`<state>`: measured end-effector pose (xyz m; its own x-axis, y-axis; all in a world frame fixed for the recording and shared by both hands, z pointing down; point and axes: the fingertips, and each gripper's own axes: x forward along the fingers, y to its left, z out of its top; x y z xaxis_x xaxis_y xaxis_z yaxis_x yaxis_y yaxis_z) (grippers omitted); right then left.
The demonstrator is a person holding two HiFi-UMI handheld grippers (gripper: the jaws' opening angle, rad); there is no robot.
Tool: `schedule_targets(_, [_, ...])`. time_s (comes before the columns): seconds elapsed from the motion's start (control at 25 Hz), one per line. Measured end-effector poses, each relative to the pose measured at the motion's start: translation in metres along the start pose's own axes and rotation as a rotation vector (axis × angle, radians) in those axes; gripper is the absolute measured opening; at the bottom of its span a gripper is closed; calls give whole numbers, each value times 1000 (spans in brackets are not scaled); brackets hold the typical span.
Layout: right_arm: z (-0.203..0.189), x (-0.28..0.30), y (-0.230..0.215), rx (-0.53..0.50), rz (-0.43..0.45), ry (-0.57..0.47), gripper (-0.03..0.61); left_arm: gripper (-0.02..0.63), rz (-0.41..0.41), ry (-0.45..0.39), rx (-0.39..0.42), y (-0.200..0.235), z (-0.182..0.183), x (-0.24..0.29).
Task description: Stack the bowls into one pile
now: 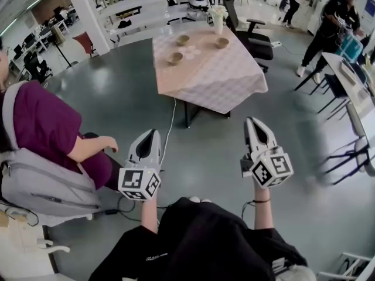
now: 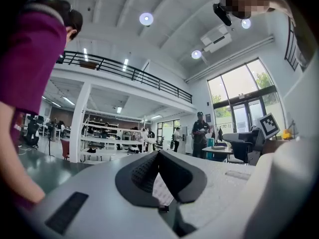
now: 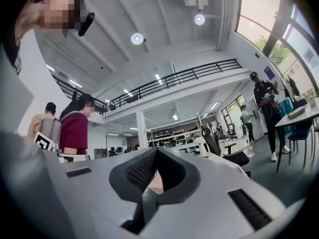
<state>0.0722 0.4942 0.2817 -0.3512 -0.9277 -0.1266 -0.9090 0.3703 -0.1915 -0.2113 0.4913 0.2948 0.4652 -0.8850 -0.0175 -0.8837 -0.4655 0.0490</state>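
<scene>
- Nearest: the wearer's black sleeves [image 1: 199,239], at the bottom of the head view, with both forearms reaching out to the tools.
- Left gripper [image 1: 150,136], near left, held level. Its jaws meet tip to tip and hold nothing. Its own view shows only a sliver of checked cloth through the gap behind the tips.
- Right gripper [image 1: 254,123], near right. It is closed the same way and empty, pointing towards the table.
- Seated person [image 1: 47,127] in a purple top with a grey backpack [image 1: 41,180], near left, just beside the left gripper and not touching it.
- Grey floor [image 1: 117,86] fills the middle ground. A cable [image 1: 170,122] trails across it from under the table towards the near side.
- Table [image 1: 222,75] under a checked cloth, far centre, well apart from both grippers.
- Three bowls sit on its far half: near-left bowl [image 1: 174,58], far-left bowl [image 1: 183,40], right bowl [image 1: 221,42]. Each sits alone on the cloth and none is nested in another.
- Vase [image 1: 218,19] with white flowers stands at the table's far edge. An office chair [image 1: 252,37] is just beyond the far-right corner.
- Standing person [image 1: 331,28] in black, far right, by another desk.
- Progress, as I judge it: the task has not started. No bowl has been picked up or stacked, so all the stacking is left to do, and the wearer must first close the distance to the table.
</scene>
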Motion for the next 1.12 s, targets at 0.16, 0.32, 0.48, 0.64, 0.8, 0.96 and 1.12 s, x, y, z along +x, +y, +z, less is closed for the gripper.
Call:
schedule_targets(0.16, [0, 2, -11, 9, 4, -1, -9, -3, 2, 4, -1, -9, -3, 7])
schedule_targets(0.32, [-3, 5, -19, 11, 12, 6, -9, -3, 14, 11, -11, -13, -10, 11])
schedule_targets(0.48, [-7, 17, -25, 23, 15, 18, -8, -3, 31, 26, -22, -6, -14, 20])
schedule_targets(0.64, [-11, 28, -37, 42, 21, 34, -8, -3, 39, 41, -29, -9, -16, 34])
schedule_targets(0.8, [-26, 55, -54, 58, 23, 50, -8, -3, 41, 54, -34, 1, -27, 63])
schedule_targets(0.96, [-37, 90, -67, 70, 24, 59, -8, -3, 43, 60, -43, 18, -34, 96])
schedule_targets(1.12, [-46, 129, -78, 78, 16, 75, -9, -3, 26, 69, -51, 38, -37, 137])
